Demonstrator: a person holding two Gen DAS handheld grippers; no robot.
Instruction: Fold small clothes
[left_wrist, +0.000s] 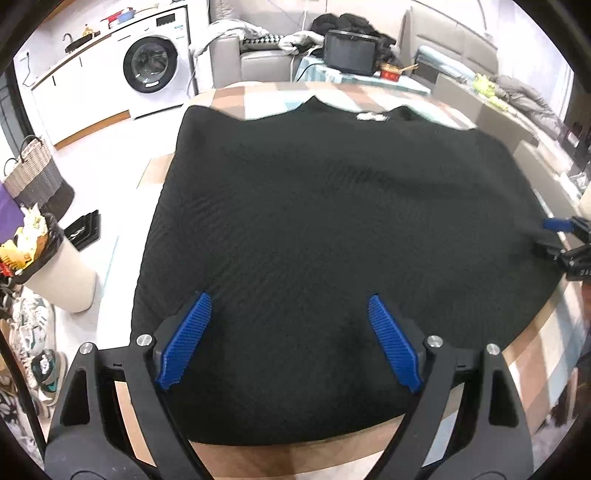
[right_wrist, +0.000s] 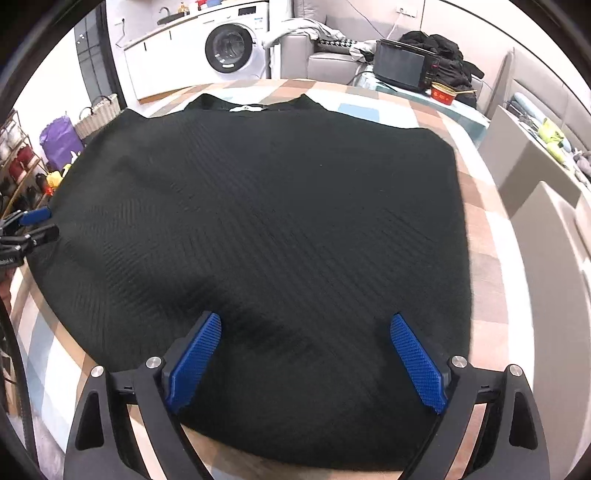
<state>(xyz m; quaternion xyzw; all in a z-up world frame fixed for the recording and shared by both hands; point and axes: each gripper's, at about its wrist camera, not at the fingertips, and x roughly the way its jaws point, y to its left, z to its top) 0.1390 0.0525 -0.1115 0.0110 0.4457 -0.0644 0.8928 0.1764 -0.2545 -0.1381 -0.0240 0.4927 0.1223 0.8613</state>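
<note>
The left claw (left_wrist: 288, 314) hangs released, its two blue ribbed pads (left_wrist: 186, 339) spread wide apart just above the near hem of a black ribbed garment (left_wrist: 332, 229), nothing caught between them. The right claw (right_wrist: 306, 336) is likewise released, its blue pads (right_wrist: 417, 362) wide apart over the same near hem, a soft wrinkle in the knit lying just ahead of its left pad. The garment lies flat on the surface (left_wrist: 258, 99), which wears a checked cloth of tan, white and pale blue squares; the fabric stretches away from both claws, filling most of the cloth, with its neckline and a small white label (right_wrist: 246, 108) at the far end. Seen from the left wrist, the right claw shows at the far right edge of the garment; from the right wrist, the left claw shows at the far left edge. Beyond the surface, ahead of the claws, stand a black microwave (right_wrist: 402, 70) with a red bowl (right_wrist: 443, 92) beside it, a grey sofa (right_wrist: 325, 62) strewn with clothes, and farther left a white washing machine (left_wrist: 155, 66). A woven basket (left_wrist: 33, 173) sits on the floor well to the left.
</note>
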